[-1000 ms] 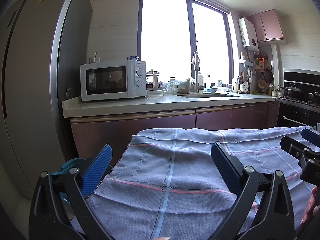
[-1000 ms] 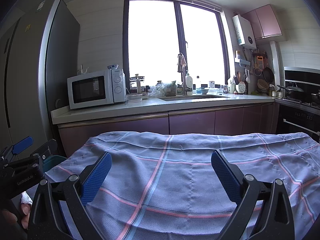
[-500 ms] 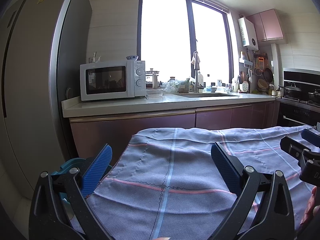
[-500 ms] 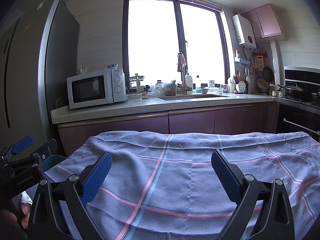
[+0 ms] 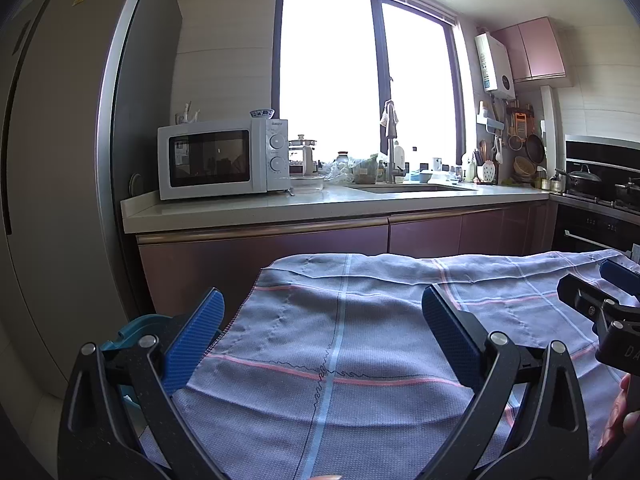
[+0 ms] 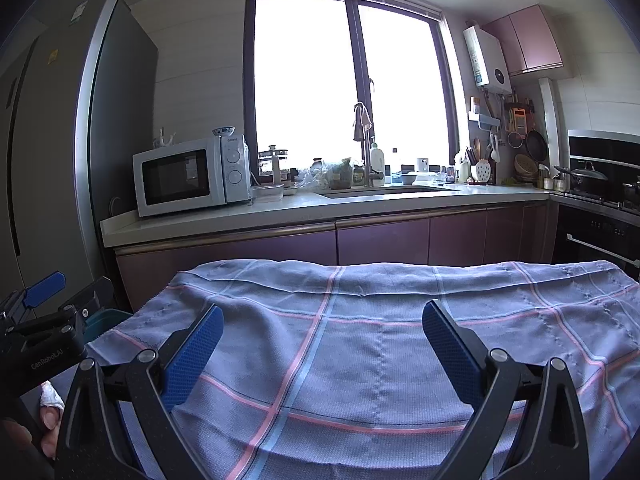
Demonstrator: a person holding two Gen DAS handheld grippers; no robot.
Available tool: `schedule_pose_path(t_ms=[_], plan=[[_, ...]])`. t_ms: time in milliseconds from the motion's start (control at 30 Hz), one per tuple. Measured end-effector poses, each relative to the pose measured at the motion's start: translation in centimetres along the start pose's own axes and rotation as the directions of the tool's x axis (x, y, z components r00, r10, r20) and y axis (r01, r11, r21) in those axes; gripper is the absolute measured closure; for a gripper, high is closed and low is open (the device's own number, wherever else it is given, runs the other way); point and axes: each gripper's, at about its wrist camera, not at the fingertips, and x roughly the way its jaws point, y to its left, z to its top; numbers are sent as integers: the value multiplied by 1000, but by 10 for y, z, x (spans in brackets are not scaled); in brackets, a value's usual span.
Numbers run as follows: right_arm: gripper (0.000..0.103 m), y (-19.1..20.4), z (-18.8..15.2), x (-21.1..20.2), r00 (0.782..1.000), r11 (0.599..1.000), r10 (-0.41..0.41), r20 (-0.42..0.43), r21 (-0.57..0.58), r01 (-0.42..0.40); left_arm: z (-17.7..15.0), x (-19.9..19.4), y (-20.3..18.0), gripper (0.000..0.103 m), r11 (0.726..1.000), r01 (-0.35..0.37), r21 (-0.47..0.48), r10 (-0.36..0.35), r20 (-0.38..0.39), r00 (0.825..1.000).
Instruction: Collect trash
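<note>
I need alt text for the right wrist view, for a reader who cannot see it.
The right hand-held gripper is open and empty above a table covered with a blue checked cloth. Behind it is a kitchen counter with a white microwave, a sink and a bright window. The left hand-held gripper appears at the left edge.
</note>
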Motion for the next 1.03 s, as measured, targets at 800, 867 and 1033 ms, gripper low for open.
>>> schedule_pose_path(t_ms=[800, 867, 1033], plan=[[7, -23, -1, 2, 1000, 1000, -7, -21, 25, 7, 16, 18, -16, 6, 999, 44, 27, -42, -85, 996], [7, -28, -2, 3, 999, 1000, -3, -33, 27, 4, 18, 28, -18, 6, 998, 61, 23, -57, -123, 991], [7, -51, 3, 11, 995, 1000, -22, -94, 17, 24, 19, 77, -33, 6, 995, 77, 58, -56, -295, 954]])
